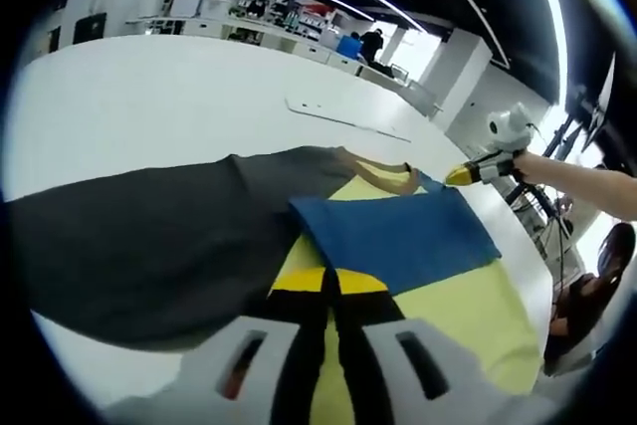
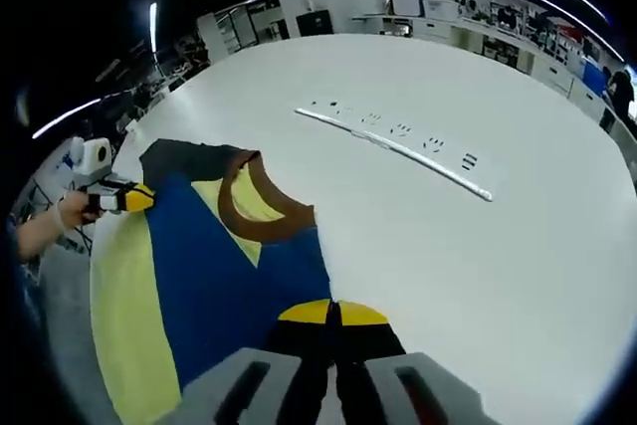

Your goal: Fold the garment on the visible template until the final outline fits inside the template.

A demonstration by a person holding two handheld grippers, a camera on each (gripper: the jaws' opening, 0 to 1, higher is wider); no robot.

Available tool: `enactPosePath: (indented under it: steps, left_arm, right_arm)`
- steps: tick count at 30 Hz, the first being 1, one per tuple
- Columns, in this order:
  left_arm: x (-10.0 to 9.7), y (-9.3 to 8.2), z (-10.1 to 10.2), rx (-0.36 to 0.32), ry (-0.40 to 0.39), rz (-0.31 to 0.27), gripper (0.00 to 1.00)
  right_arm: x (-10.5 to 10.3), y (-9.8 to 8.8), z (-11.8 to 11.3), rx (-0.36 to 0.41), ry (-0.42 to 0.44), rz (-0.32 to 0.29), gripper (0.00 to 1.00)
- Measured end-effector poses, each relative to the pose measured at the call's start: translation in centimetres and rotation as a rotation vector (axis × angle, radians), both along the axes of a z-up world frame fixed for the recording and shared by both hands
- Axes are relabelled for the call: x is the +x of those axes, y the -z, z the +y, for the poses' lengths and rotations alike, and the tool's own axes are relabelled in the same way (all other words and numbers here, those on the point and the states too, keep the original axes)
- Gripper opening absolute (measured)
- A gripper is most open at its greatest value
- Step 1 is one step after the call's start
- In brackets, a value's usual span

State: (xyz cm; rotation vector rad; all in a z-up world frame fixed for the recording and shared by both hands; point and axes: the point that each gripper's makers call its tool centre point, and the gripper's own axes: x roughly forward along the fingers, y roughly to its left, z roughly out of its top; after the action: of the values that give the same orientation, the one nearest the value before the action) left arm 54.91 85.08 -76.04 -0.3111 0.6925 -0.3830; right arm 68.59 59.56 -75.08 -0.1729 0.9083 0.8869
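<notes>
Garment (image 1: 398, 246): a shirt in yellow, blue and dark grey, lying flat on the white table (image 1: 149, 106). In the left gripper view it runs from about 9 o'clock across to 4 o'clock; in the right gripper view (image 2: 199, 276) it fills the 7 to 9 o'clock part.
Collar (image 2: 261, 208): brown ring, open, at roughly 10 o'clock from my right jaws.
Template: I cannot pick out any outline under the cloth, so I cannot say how the fit stands.
Left gripper (image 1: 333, 291): yellow-tipped jaws pressed together low on the yellow panel; they look pinched on the garment's edge.
Right gripper (image 2: 331, 318): jaws together at the blue hem near 6 o'clock, apparently nipping the cloth where it meets bare table.
Other gripper seen across: in the left gripper view the right gripper shows at 3 o'clock, just beside the collar end.
Strip (image 2: 398, 141): a long pale bar with dark marks, well apart from the shirt, toward 12 o'clock.
Step in hand, my judgement: both corners held, ready to carry one side over.
How I would do it well: lift both ends evenly, keep the edge taut between my grippers, lay it straight without dragging the lower layer, and release only once flat.
Risk: uneven tension would skew the fold line.
</notes>
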Motion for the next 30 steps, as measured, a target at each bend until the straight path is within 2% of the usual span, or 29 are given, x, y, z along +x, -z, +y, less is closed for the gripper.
enactPosePath:
  steps: [2,3,4,5,7,9,13,17,19,24,25,30]
  left_arm:
    - [-0.1,0.2,0.0,0.004,0.0,0.001,0.0]
    - [-0.1,0.3,0.0,0.006,0.001,0.003,0.0]
    - [-0.2,0.3,0.0,0.009,0.002,0.002,0.0]
    - [-0.3,0.3,-0.1,0.011,0.004,0.001,0.0]
    - [-0.3,0.3,-0.1,0.013,0.014,-0.004,0.0]
    - [-0.4,0.2,0.0,0.02,0.025,-0.011,0.03]
    - [-0.4,-0.5,0.2,0.043,0.056,-0.051,0.17]
    - [-0.6,-1.4,0.1,0.056,0.092,-0.086,0.28]
    - [-0.8,-1.7,0.0,0.071,0.113,-0.107,0.38]
    - [-1.6,-2.5,-0.5,0.09,0.191,-0.163,0.63]
    - [-1.7,-2.6,-0.3,0.098,0.183,-0.169,0.69]
    - [-2.6,-3.2,0.0,0.103,0.219,-0.199,0.82]
  right_arm:
    - [-0.6,-0.4,-0.1,0.058,0.024,0.021,0.09]
    - [-1.2,-0.7,0.0,0.106,0.043,0.043,0.17]
    - [-1.2,-0.6,-0.5,0.115,0.067,0.059,0.21]
    - [-1.4,-0.6,-1.1,0.108,0.059,0.039,0.24]
    - [-1.1,-0.5,-1.8,0.118,0.065,0.036,0.24]
    - [-1.7,-0.5,-2.0,0.127,0.073,0.042,0.29]
    - [-1.9,-0.1,-2.6,0.144,0.069,0.054,0.43]
    - [-3.4,-0.5,-1.9,0.173,0.055,0.067,0.54]
    - [-4.0,-0.3,-1.8,0.176,0.051,0.079,0.57]
    - [-5.5,-0.4,-1.7,0.189,0.051,0.088,0.6]
    - [-5.7,-0.4,-1.6,0.194,0.051,0.089,0.61]
    - [-6.0,-0.3,-1.5,0.207,0.051,0.09,0.61]
